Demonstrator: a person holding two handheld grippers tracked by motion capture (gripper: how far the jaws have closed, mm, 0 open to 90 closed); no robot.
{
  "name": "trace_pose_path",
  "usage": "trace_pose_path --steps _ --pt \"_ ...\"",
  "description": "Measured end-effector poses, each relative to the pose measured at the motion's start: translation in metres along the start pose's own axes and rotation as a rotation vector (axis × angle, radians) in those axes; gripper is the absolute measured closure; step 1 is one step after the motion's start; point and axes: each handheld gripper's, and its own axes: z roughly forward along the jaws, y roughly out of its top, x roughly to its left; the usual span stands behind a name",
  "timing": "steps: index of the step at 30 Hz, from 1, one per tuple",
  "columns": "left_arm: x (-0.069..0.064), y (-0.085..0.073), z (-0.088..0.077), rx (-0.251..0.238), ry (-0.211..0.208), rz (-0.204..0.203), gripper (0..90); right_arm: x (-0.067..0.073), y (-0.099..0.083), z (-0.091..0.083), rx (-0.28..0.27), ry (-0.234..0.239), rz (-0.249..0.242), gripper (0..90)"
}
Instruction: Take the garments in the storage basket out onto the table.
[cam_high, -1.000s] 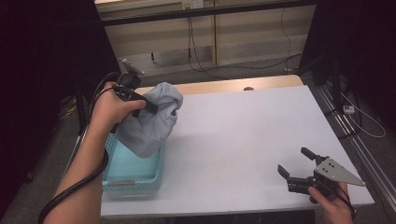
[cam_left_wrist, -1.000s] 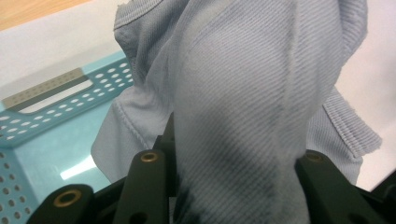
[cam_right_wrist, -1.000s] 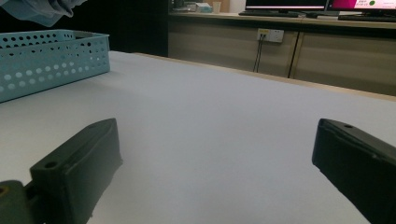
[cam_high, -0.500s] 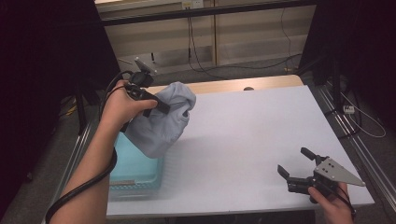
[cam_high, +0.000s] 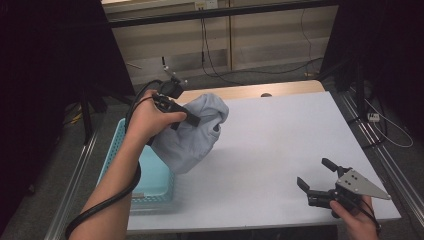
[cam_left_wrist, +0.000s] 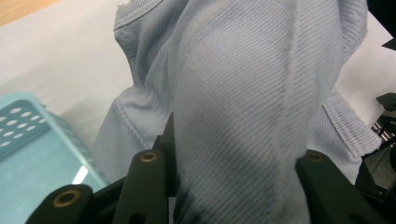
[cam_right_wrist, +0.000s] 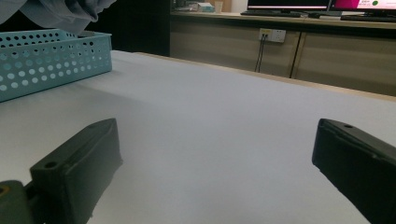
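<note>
Pale grey-blue cloth (cam_high: 192, 132), ribbed knit, one piece: held up off the table (cam_high: 280, 145) by the left gripper (cam_high: 192, 120), hanging over the table's left part, just beside and partly above the basket (cam_high: 117, 150). Hemmed edges and a small opening are visible on it in the high view; garment type cannot be told.

Count, high view: 1 cloth, 1 basket, 2 grippers, 1 table.

Left gripper: jaws closed down onto a thick fold of the cloth (cam_left_wrist: 252, 116). In the left gripper view the fabric bulges up between the two black jaws and covers their tips, so the remaining gap cannot be read. Left hand (cam_high: 147, 117) wraps the handle; one black cable loops down along the forearm.

Basket: light turquoise plastic, perforated walls, at the table's left edge. In the left gripper view one corner of the basket (cam_left_wrist: 32, 140) sits below and to the left of the hanging cloth. Contents cannot be told. In the right gripper view the basket (cam_right_wrist: 51, 60) stands on the table at far left, with the lower edge of the cloth (cam_right_wrist: 60, 14) hanging above it, apart from its rim.

Right gripper (cam_high: 316, 176): low at the table's near right corner, jaws spread wide, nothing between them. Right gripper view shows bare white tabletop (cam_right_wrist: 224, 126) between the two jaws. Grey triangular plate on top; right hand (cam_high: 357, 220) at the bottom edge of the high view.

Grippers are well apart from each other.
</note>
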Motion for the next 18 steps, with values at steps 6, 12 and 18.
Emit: trace_pose_path --steps 6,12,18 --pt "-0.007 0.000 0.011 -0.005 -0.011 0.016 61.8 0.000 0.000 0.000 0.000 0.001 0.002 0.7" --pt "-0.016 -0.003 0.025 -0.002 -0.023 0.041 61.6 0.001 0.000 0.000 0.003 0.001 0.001 0.7" --pt "-0.023 -0.006 0.041 0.009 -0.029 0.059 61.5 0.001 0.000 0.000 0.002 0.002 0.001 0.7"
